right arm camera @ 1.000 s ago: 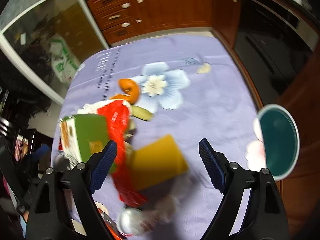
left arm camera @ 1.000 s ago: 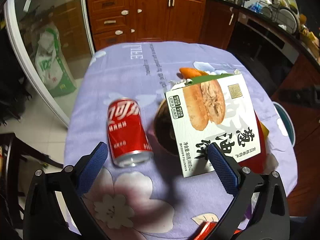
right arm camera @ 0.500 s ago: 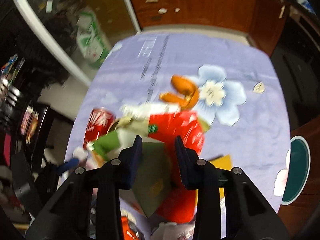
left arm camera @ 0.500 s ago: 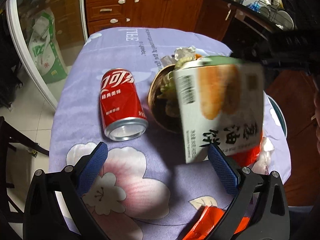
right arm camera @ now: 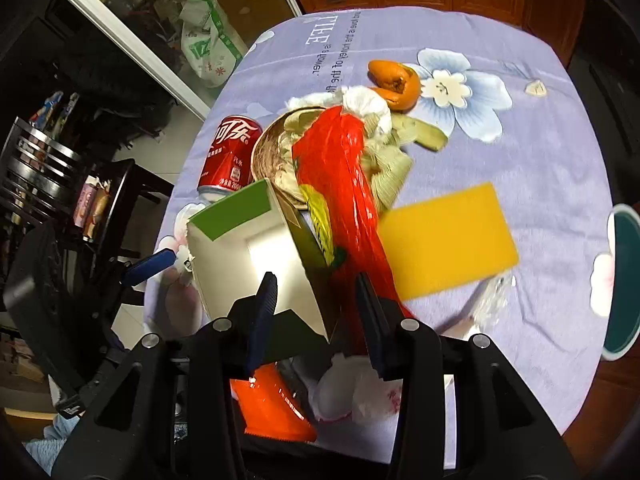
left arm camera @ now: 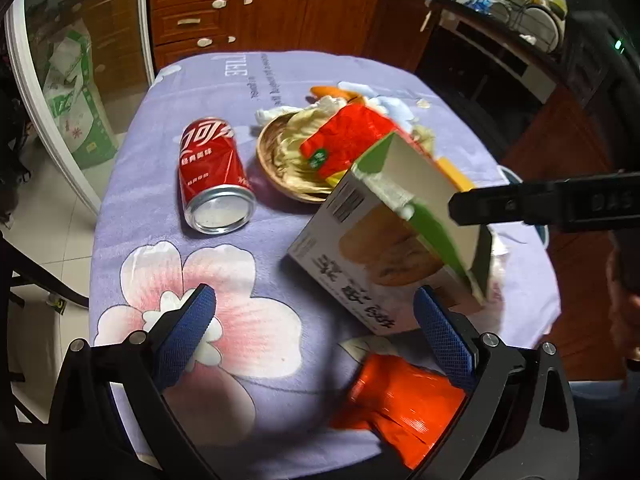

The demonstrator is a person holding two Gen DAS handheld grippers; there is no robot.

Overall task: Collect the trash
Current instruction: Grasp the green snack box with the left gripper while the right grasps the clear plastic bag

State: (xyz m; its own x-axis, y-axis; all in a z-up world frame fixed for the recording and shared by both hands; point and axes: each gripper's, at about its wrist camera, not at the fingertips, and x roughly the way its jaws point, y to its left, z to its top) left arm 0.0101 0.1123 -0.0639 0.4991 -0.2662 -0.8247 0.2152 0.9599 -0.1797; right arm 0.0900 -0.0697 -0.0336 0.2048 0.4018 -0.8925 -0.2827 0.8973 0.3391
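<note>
My right gripper point(right arm camera: 316, 300) is shut on the wall of an open food box point(right arm camera: 256, 256) with a green flap and holds it above the near table edge. The same box point(left arm camera: 384, 248) hangs in front of my left gripper point(left arm camera: 316, 320), which is open and empty. A red cola can point(left arm camera: 212, 176) lies on its side beside a brown bowl point(left arm camera: 272, 160) heaped with scraps and a red wrapper point(left arm camera: 348, 136). An orange wrapper point(left arm camera: 396, 404) lies at the near edge.
A yellow card point(right arm camera: 444, 240), orange peel point(right arm camera: 396, 80) and a crumpled white bag point(right arm camera: 352, 392) lie on the purple flowered tablecloth point(right arm camera: 520, 140). A teal disc point(right arm camera: 624, 280) sits at the right edge. Wooden cabinets point(left arm camera: 260, 8) stand behind; a glass door point(left arm camera: 60, 80) is left.
My right gripper closed on the box and lifted it off the bowl toward the near edge. The bowl's scraps and red wrapper now show. My left gripper drew back a little.
</note>
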